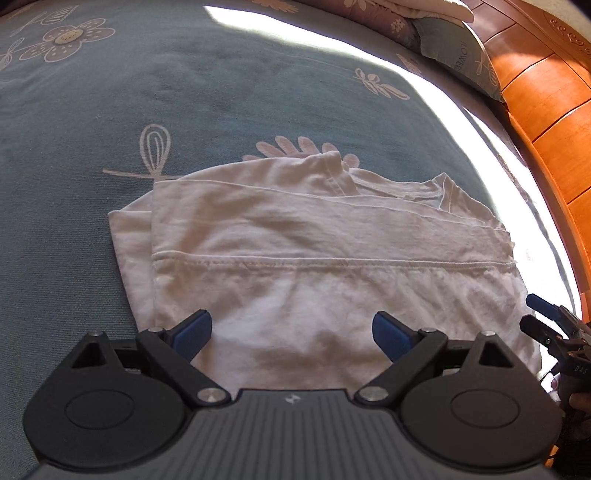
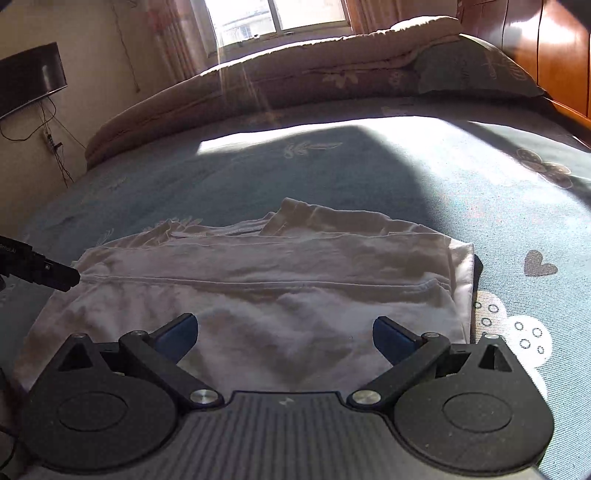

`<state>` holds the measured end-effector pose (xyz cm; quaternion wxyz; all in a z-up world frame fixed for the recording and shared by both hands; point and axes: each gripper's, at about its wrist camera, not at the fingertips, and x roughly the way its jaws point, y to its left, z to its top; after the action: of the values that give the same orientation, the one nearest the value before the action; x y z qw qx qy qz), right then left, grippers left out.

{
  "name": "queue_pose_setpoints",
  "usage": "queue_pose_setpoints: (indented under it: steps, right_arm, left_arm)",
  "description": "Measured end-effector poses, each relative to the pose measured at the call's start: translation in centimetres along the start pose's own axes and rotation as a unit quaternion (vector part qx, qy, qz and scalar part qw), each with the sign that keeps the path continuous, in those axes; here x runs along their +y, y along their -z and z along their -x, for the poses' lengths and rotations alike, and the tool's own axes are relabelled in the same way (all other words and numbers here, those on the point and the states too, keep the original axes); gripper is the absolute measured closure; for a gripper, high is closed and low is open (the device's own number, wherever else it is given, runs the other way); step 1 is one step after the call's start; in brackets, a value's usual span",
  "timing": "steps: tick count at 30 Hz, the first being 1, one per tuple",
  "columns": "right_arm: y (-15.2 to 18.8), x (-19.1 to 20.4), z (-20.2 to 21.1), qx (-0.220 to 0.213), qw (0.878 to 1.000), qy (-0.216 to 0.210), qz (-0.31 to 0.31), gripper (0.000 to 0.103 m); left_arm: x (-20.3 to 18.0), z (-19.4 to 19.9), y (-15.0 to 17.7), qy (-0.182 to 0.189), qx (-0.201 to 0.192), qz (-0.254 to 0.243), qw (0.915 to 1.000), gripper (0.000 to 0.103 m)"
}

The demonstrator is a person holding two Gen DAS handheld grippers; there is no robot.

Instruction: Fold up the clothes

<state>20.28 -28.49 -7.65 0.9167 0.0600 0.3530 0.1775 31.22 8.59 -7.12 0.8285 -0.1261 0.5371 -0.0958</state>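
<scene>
A white garment [image 1: 295,251] lies folded into a rough rectangle on the teal bedspread [image 1: 110,110], a stitched hem running across its upper layer. My left gripper [image 1: 291,332] hovers open over its near edge, with nothing between the blue pads. The right gripper's fingers [image 1: 546,317] show at the far right edge of the left wrist view. In the right wrist view the same garment [image 2: 258,280] fills the middle, and my right gripper [image 2: 284,332] stands open above its near edge, holding nothing. The left gripper's black tip [image 2: 55,277] pokes in at the garment's left edge.
The bedspread [image 2: 369,177] carries flower and heart prints, with a bright sun patch across it. A rolled quilt [image 2: 258,77] and a pillow [image 2: 472,70] lie at the far end. A wooden headboard [image 1: 546,110] stands on the right. A wall-mounted screen [image 2: 29,77] and window [image 2: 280,14] are beyond.
</scene>
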Motion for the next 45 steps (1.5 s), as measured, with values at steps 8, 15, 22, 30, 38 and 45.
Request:
queue_pose_setpoints:
  steps: [8, 15, 22, 30, 38, 45]
  right_arm:
    - [0.0, 2.0, 3.5, -0.030, 0.999, -0.015, 0.007, 0.000]
    - [0.4, 3.8, 5.6, -0.042, 0.999, -0.017, 0.017, 0.000]
    - [0.8, 4.0, 5.5, -0.032, 0.999, -0.007, 0.004, 0.000]
    - [1.9, 5.4, 4.3, -0.005, 1.000, -0.021, 0.015, 0.000]
    - [3.2, 4.6, 3.8, 0.018, 1.000, -0.018, -0.004, 0.000]
    - [3.3, 5.2, 3.3, 0.022, 1.000, -0.020, 0.005, 0.000]
  left_arm:
    - [-1.1, 5.2, 2.5, 0.056, -0.041, 0.008, 0.9976, 0.009]
    - [-0.8, 3.8, 3.6, 0.040, -0.004, -0.001, 0.9992, 0.009]
    - [1.9, 4.0, 4.8, 0.049, -0.002, 0.030, 0.9983, 0.009]
    - [1.9, 4.6, 6.3, 0.050, 0.017, 0.017, 0.9985, 0.008]
    - [1.7, 5.6, 9.0, 0.057, 0.042, 0.005, 0.9975, 0.009]
    - [0.0, 7.1, 9.7, 0.045, 0.023, -0.022, 0.9985, 0.009]
